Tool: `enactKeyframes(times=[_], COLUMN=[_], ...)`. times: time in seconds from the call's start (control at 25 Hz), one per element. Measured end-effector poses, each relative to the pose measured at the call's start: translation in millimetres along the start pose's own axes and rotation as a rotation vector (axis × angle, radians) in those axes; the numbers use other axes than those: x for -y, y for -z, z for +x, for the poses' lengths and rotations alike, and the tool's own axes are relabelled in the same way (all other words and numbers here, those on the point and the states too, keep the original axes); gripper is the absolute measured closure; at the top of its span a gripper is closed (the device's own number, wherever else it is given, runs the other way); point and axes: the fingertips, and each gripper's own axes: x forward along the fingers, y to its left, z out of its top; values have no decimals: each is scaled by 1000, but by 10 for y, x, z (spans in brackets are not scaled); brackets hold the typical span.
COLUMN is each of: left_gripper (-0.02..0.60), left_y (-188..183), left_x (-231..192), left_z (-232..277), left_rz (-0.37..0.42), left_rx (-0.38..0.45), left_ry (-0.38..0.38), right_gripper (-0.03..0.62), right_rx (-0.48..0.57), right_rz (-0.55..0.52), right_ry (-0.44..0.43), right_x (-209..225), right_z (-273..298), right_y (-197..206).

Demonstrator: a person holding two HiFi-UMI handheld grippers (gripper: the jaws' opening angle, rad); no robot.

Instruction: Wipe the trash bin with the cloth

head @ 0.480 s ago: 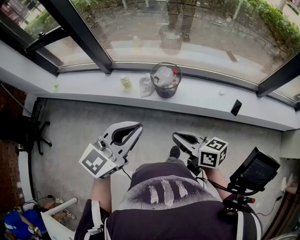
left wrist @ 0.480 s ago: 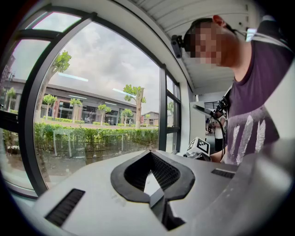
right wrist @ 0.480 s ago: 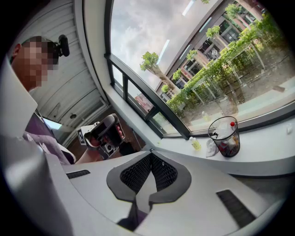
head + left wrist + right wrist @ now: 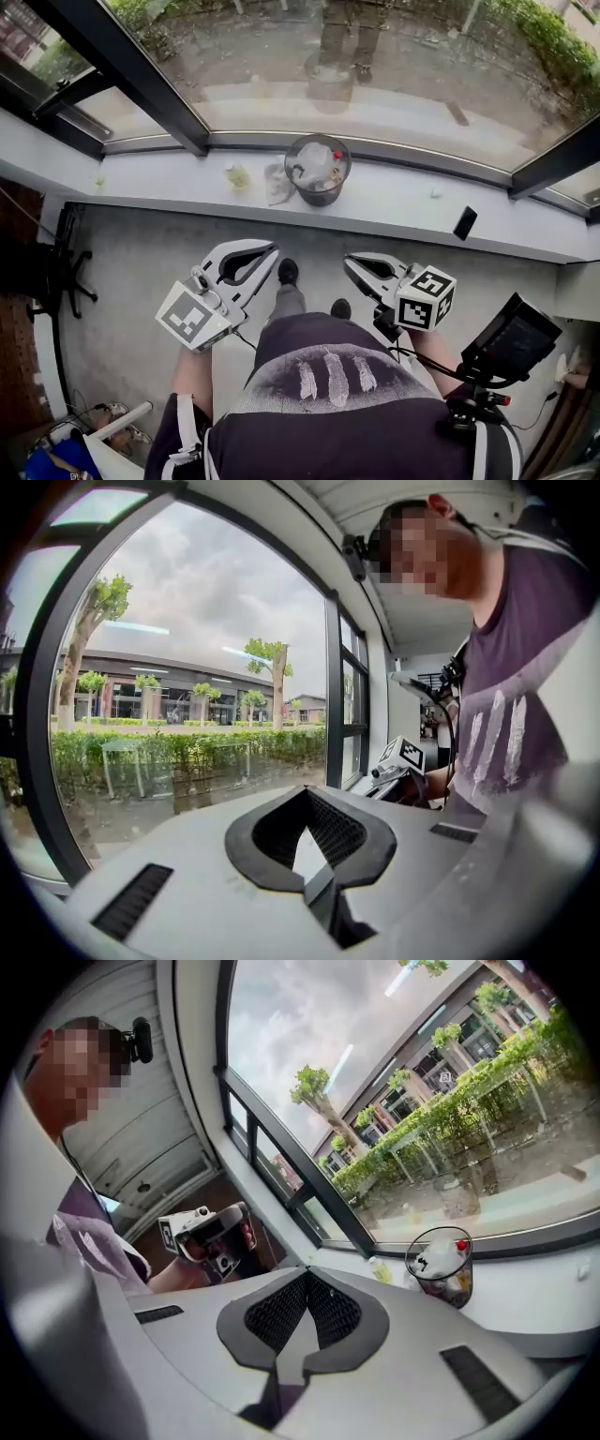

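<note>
The trash bin (image 4: 318,169), a dark see-through bin holding white rubbish and something red, stands on the white window ledge (image 4: 394,202). A crumpled grey cloth (image 4: 277,184) lies just to its left. My left gripper (image 4: 272,248) and right gripper (image 4: 349,263) hover over the floor, well short of the ledge, both shut and empty. In the right gripper view the bin (image 4: 441,1267) shows ahead to the right, and the left gripper (image 4: 208,1233) to the left. The right gripper's jaws (image 4: 307,1275) meet with nothing between them, as do the left's (image 4: 305,793).
A small yellowish bottle (image 4: 237,176) stands left of the cloth. A dark phone (image 4: 463,223) lies on the ledge at the right. A black screen on a stand (image 4: 511,339) is by my right side, and an office chair (image 4: 56,267) at the left. Glass windows rise behind the ledge.
The person has taken a step toward the ledge, one foot now forward between the grippers. Both grippers stay shut and have come slightly nearer the bin.
</note>
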Motion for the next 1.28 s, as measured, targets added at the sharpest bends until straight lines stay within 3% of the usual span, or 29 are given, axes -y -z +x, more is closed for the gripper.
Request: enactKeyframes(times=[0.2, 0.36, 0.56, 0.8, 1.08, 1.28], left_gripper=[583, 583, 583, 583, 583, 583], left_y=[111, 180, 300, 642, 1249, 1952], left_x=[-568, -1180, -2030, -2939, -3455, -3693], left_z=[135, 207, 268, 599, 1186, 1670], left_rz=[3, 13, -16, 30, 21, 41], left_rx=[8, 13, 27, -5, -121, -269], left_ry=[36, 63, 78, 25, 34, 25], right_gripper=[594, 594, 594, 594, 594, 594], right_rx=[-9, -6, -105, -227, -276, -349], right_rz=[-56, -21, -43, -197, -153, -97], right_ry=[112, 222, 287, 383, 420, 377], right_x=[266, 521, 597, 793, 1236, 1723], right_z=[247, 532, 1080, 1481, 1581, 1702], right_y=[-271, -521, -770, -855, -792, -605])
